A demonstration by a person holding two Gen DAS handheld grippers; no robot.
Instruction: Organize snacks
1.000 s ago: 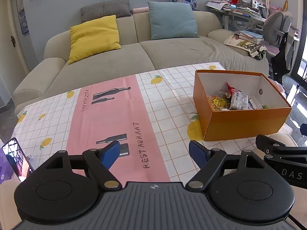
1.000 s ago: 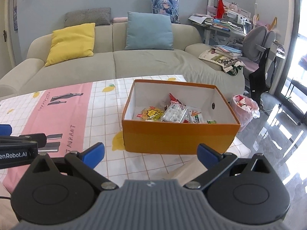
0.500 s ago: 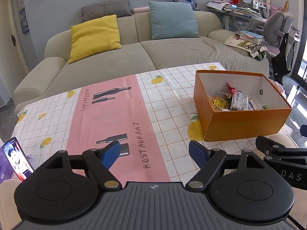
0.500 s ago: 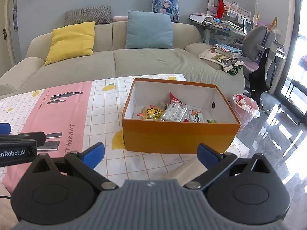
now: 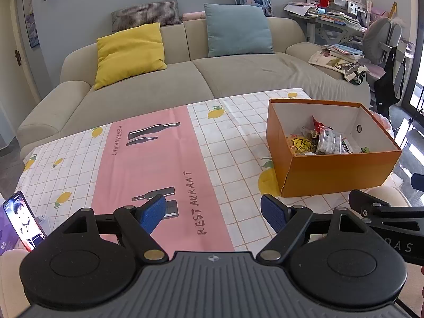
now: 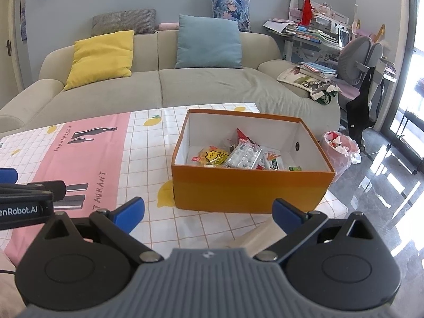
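An orange cardboard box [image 5: 336, 175] stands on the table at the right; it also shows in the right wrist view [image 6: 249, 188]. Several snack packets [image 6: 238, 156] lie inside it, also seen in the left wrist view as snack packets [image 5: 315, 143]. My left gripper [image 5: 213, 212] is open and empty above the pink strip of the tablecloth, left of the box. My right gripper [image 6: 208, 212] is open and empty, near the table's front edge, just short of the box.
The table carries a checked cloth with a pink strip [image 5: 159, 164]. A phone [image 5: 22, 222] leans at the front left corner. A beige sofa [image 5: 185, 79] with cushions stands behind the table. A pink bin bag [image 6: 340, 145] sits on the floor right of the box.
None of the objects has moved. Both grippers stay open and nearly still; only the picture on the phone screen has changed.
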